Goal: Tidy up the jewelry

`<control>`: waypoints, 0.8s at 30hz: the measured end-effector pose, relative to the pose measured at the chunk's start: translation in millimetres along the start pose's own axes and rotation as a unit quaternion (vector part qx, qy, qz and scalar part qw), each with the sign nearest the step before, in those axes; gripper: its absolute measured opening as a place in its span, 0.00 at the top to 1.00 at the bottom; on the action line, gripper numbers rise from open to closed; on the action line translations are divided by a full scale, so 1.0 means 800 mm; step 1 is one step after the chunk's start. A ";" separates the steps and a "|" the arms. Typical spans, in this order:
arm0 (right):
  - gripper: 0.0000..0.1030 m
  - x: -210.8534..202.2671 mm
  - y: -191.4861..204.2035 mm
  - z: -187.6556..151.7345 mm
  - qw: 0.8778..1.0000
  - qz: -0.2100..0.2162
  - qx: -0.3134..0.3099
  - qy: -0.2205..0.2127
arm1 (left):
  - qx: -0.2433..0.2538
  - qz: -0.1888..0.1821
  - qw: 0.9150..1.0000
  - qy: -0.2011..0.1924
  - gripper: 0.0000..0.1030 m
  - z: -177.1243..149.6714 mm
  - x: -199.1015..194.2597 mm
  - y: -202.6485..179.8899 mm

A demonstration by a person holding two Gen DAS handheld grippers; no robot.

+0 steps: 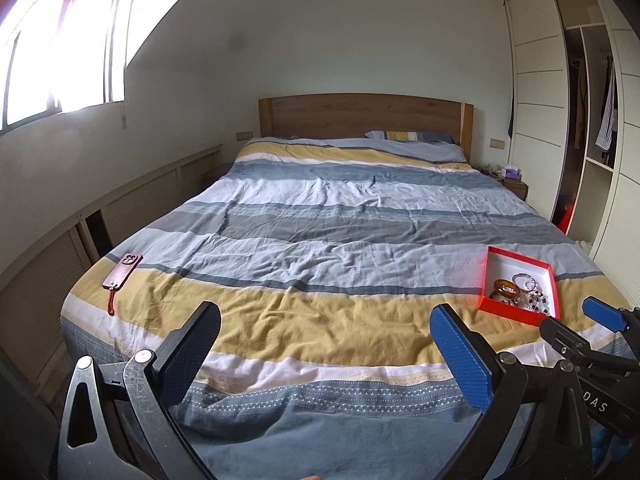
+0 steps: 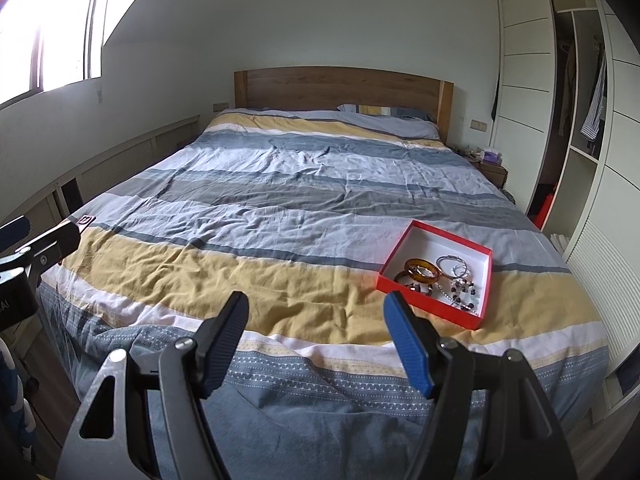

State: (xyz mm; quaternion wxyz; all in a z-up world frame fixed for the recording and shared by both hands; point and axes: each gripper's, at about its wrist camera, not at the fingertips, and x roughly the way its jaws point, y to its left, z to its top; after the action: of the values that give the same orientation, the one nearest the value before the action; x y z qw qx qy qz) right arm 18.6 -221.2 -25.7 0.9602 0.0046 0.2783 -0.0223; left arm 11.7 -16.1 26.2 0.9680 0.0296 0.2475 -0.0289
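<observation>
Red tray (image 2: 436, 306) on bed (image 2: 280, 216) holds bangles, bracelets (image 2: 440, 276) heaped together. Left gripper (image 1: 324, 344), right gripper (image 2: 316, 320) both agape, empty, short of tray. Stage ambiguous: jewelry gathered, or awaiting sorting.

Both grippers hang over the foot of the bed (image 2: 280, 208), fingers wide apart. Left gripper (image 1: 324, 344) sits left of the right gripper (image 2: 316, 336). The box (image 2: 486, 280) lies on the bed, ahead & right of both. Bracelets (image 2: 422, 271) lie in the box. A phone (image 1: 122, 270) lies on the bed, ahead & left of the left gripper. Headboard (image 2: 344, 86) is far ahead, wardrobe (image 2: 524, 80) to the right.
</observation>
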 end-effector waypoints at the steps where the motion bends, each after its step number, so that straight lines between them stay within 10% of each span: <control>1: 0.33 0.001 -0.001 0.000 1.000 -0.001 0.002 0.000 | 0.000 0.000 1.000 0.000 0.01 -0.001 0.001 0.000; 24: 0.33 0.065 -0.030 -0.024 0.998 -0.015 0.026 0.046 | 0.015 0.004 0.998 0.062 0.01 -0.029 0.070 -0.011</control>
State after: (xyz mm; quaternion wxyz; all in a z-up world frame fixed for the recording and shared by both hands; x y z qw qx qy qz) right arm 51.0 -246.7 -69.7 0.9454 0.0267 0.3219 -0.0437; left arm 49.3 -25.6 -21.6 0.9504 0.0472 0.3062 -0.0265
